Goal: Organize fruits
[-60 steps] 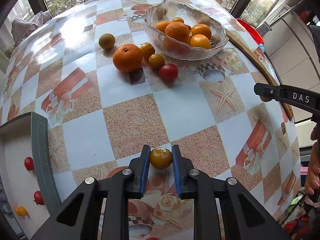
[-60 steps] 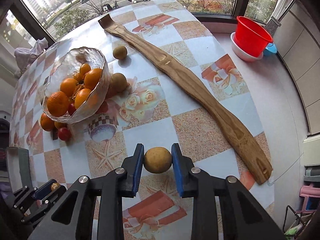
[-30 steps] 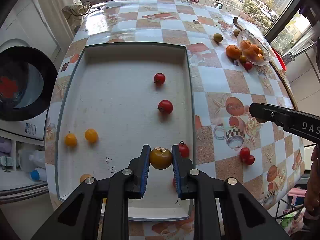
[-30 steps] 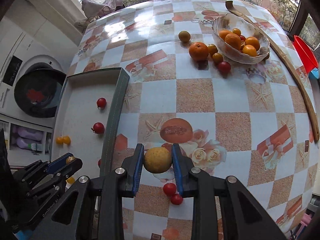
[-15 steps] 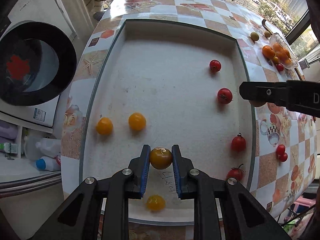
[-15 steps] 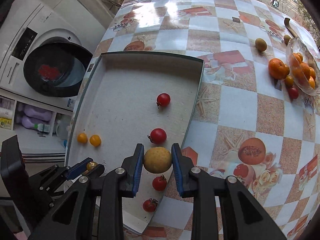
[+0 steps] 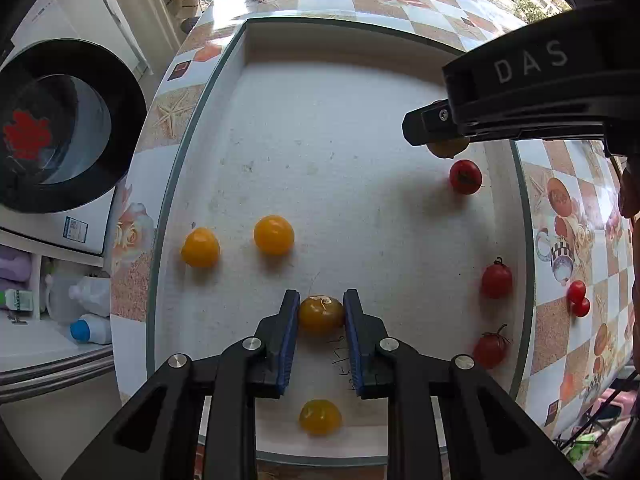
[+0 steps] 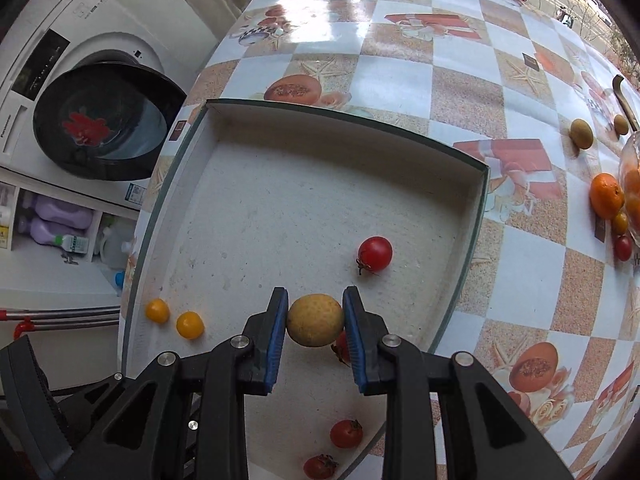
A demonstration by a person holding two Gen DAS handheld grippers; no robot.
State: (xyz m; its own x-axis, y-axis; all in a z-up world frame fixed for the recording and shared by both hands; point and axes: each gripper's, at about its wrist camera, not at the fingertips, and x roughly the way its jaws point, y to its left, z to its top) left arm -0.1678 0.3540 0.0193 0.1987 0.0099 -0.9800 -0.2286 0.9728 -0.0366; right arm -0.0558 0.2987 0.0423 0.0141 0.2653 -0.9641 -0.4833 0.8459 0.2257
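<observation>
My left gripper (image 7: 321,316) is shut on a small yellow-orange tomato (image 7: 321,315) low over the white tray (image 7: 320,128). My right gripper (image 8: 315,320) is shut on a round tan fruit (image 8: 315,320) above the same tray (image 8: 280,200); it shows in the left wrist view (image 7: 448,136) at the upper right. Three yellow tomatoes (image 7: 274,235) lie on the tray's left and near side. Red tomatoes (image 7: 465,176) lie along its right side, one of them (image 8: 375,253) just ahead of my right gripper.
A glass bowl of oranges (image 8: 632,192) with loose fruit (image 8: 606,195) beside it stands at the far right of the checked table (image 8: 400,76). Two red tomatoes (image 7: 578,298) lie on the table right of the tray. A washing machine (image 8: 80,120) is at left, below the table edge.
Both grippers have carried their fruit from the bowl side of the table to the tray and come lower over it. The right gripper has come closer to the left one.
</observation>
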